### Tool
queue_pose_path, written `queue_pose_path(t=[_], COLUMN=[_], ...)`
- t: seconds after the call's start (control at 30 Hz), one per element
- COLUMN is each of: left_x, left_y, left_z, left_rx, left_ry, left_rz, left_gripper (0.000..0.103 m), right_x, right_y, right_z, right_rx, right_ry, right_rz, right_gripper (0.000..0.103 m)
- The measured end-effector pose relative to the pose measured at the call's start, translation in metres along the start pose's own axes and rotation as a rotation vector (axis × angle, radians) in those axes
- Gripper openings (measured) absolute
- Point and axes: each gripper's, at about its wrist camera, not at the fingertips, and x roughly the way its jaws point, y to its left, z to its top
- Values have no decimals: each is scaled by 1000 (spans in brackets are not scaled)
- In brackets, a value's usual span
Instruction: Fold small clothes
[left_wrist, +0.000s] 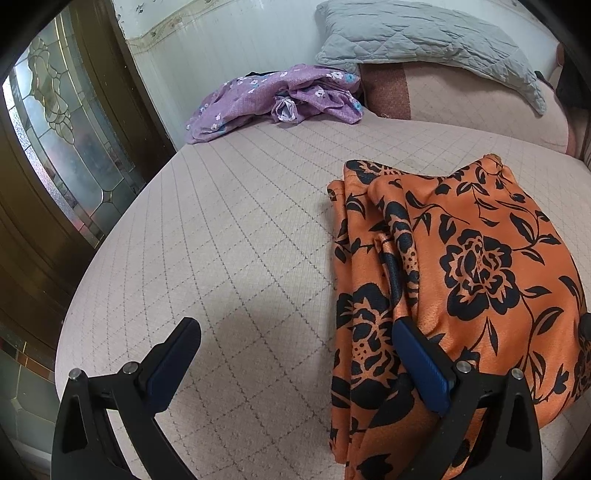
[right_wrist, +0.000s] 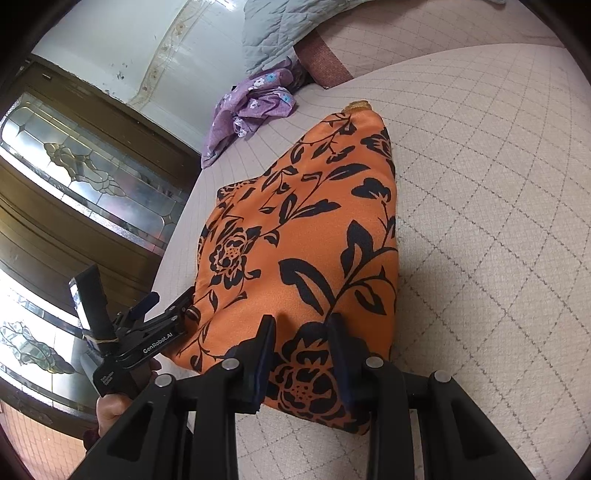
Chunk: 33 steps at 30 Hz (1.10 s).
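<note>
Down at the bottom of the left wrist view, the left gripper (left_wrist: 291, 354) is sitting with its jaws spread wide, nothing between them; its left finger is hovering over bare bedcover while its blue-padded right finger is resting against the near edge of the folded orange fabric garment with the black floral print (left_wrist: 461, 280). That garment is filling the right half of the frame, lying bunched in layered folds on the pale quilted bedcover with a diamond stitch pattern (left_wrist: 229, 229).

Over in the right wrist view, the right gripper (right_wrist: 301, 354) is sitting at the bottom centre, jaws narrowed onto the near corner of the orange garment (right_wrist: 306, 229), both fingers pressing against the cloth and pinching a fold of it. The left gripper (right_wrist: 173, 306) is showing at the lower left of that frame, touching the garment's left edge, with the person's hand (right_wrist: 110, 410) gripping its handle below.

Farther back, a crumpled purple garment with small white and blue flowers (left_wrist: 277, 98) is lying at the top centre, well apart from the orange one. Beyond it, a grey quilted pillow (left_wrist: 424, 40) is leaning at the upper right, and a dark wooden door with leaded glass panels (left_wrist: 62, 122) is running along the left edge
</note>
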Motion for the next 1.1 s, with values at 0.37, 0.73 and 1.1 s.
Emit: queue_pose_path(t=[0.37,0.73,1.1], left_x=[2,2,4], left_y=[1,1,1], left_z=[0,1,1], left_rx=[3,5,5], left_ry=[1,2,3], left_rz=[-1,1,1], left_gripper=[103,103,103], right_x=[0,1,1], right_y=[-1,-1,-1], right_z=[0,1,1], right_rx=[4,7,7], right_ry=[0,2,2], right_rz=[4,9,8], right_gripper=[33,33,33])
